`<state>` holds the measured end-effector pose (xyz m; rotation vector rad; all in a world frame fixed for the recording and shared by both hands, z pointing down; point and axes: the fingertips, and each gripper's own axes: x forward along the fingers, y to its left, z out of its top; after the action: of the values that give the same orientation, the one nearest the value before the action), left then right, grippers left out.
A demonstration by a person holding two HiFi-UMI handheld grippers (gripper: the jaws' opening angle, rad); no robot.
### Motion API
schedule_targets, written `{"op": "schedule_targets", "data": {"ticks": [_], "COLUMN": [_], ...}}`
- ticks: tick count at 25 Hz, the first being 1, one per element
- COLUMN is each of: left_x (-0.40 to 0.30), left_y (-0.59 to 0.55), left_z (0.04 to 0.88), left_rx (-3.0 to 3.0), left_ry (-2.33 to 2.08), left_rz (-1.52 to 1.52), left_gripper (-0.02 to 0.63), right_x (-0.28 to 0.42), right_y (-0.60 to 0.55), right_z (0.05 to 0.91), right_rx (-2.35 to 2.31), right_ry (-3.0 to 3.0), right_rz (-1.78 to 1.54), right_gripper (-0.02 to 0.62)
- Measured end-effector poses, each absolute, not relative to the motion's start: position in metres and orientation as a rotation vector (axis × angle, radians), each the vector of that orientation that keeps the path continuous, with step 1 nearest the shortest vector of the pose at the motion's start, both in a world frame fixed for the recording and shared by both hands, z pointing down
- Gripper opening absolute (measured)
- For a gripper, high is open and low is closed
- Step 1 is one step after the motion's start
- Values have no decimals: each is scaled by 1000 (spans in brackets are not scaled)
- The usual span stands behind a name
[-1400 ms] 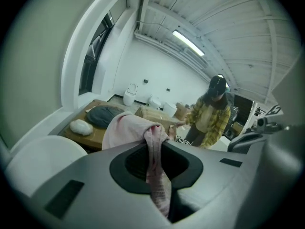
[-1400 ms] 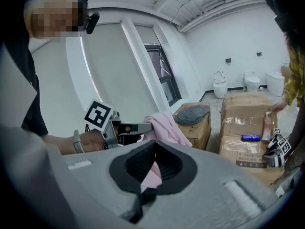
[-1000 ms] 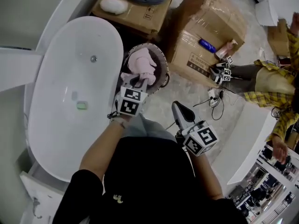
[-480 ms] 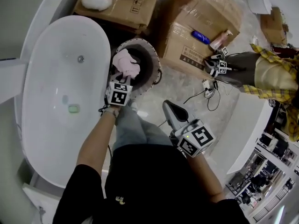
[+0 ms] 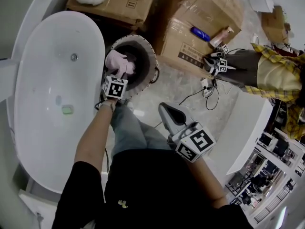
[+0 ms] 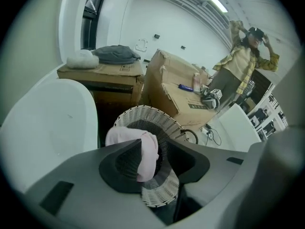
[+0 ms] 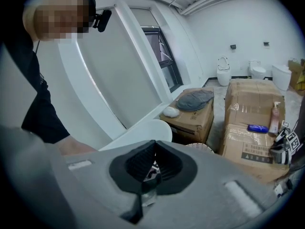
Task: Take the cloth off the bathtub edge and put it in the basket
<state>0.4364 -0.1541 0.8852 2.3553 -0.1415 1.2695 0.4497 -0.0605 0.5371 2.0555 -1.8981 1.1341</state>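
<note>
The pink cloth hangs lengthwise in the basket's mouth, loose end pointing down. It drapes against one jaw of the left tongs, whose jaws have just been opening and stand apart. The right tongs are closed and empty.

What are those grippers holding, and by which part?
Nothing is gripped. Left gripper: jaws have just been opening; the pink cloth hangs between them, over the basket. Right gripper: shut, empty.
</note>
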Motion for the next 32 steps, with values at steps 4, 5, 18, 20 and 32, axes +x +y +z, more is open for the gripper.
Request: {"op": "schedule_targets", "data": {"ticks": [4, 5, 18, 20, 32], "left_x": [435, 433, 371, 357, 272], "left_y": [-151, -151, -144, -140, -105], "left_z": [874, 869, 745, 720, 551], "left_rx": [2367, 2377, 2439, 2450, 2504], "left_ry": [-141, -142, -313, -355, -684], "left_rz": [1245, 1233, 1061, 1029, 696], "left_gripper": [202, 202, 173, 161, 30], "right_x": [445, 442, 403, 396, 347], "right_y": [-58, -57, -51, -48, -29], "right_z": [537, 536, 501, 493, 450], "right_rx": [2038, 2033, 1941, 1922, 1711], "right_ry": [-1917, -1925, -2117, -2152, -2395], "right_rz": [1129, 1125, 1004, 989, 858], "right_gripper": [-3, -3, -3, -3, -3]}}
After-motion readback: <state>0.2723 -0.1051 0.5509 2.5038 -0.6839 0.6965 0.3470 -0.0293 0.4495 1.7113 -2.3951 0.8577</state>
